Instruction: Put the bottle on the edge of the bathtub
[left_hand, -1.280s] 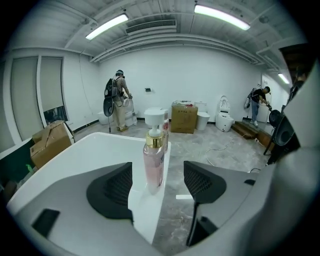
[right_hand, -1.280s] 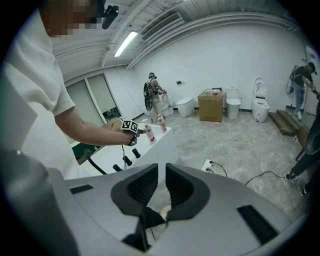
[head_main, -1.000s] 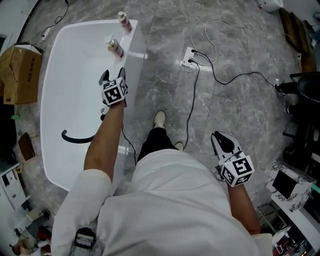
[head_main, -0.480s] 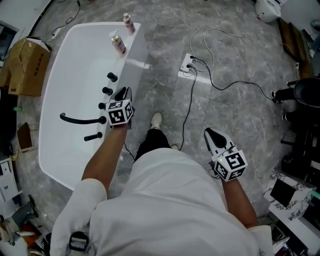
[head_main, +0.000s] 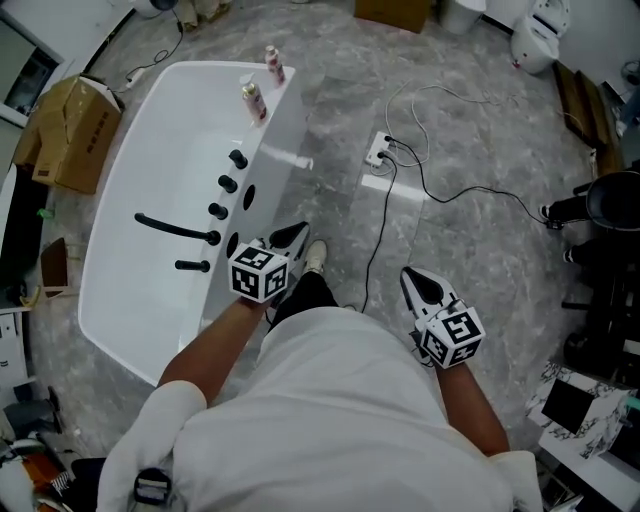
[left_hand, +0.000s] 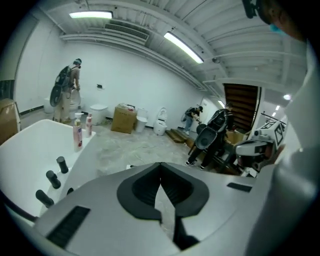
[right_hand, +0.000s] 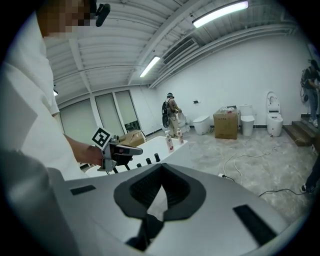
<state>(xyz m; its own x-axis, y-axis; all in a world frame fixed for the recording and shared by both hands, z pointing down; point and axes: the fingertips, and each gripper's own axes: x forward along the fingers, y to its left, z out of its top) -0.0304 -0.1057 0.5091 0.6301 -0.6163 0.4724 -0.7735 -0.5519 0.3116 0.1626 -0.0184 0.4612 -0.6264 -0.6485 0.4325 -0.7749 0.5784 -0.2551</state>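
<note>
A white bathtub (head_main: 283, 140) fills the left of the head view. Two bottles stand upright on its far rim: one pink-labelled bottle (head_main: 254, 100) (left_hand: 77, 134) and a second bottle (head_main: 272, 63) (left_hand: 89, 125) behind it. My left gripper (head_main: 298, 232) (left_hand: 160, 165) hovers beside the tub's near rim, well short of the bottles; its jaws have just been closing and are shut with nothing between them. My right gripper (head_main: 411, 275) (right_hand: 161, 166) hangs over the floor at the right, shut and empty. Both bottles (right_hand: 170, 142) show small in the right gripper view.
Black tap knobs (head_main: 238, 158) and a black spout (head_main: 170, 228) sit on the tub's rim. A power strip with cables (head_main: 379, 153) lies on the marble floor. A cardboard box (head_main: 80, 130) stands left of the tub, a toilet (head_main: 535, 40) far right, black equipment (head_main: 605, 200) at the right edge.
My left gripper has drawn back from over the tub's rim near the bottles toward my body, and its jaws have come together. My right gripper has drifted slightly left.
</note>
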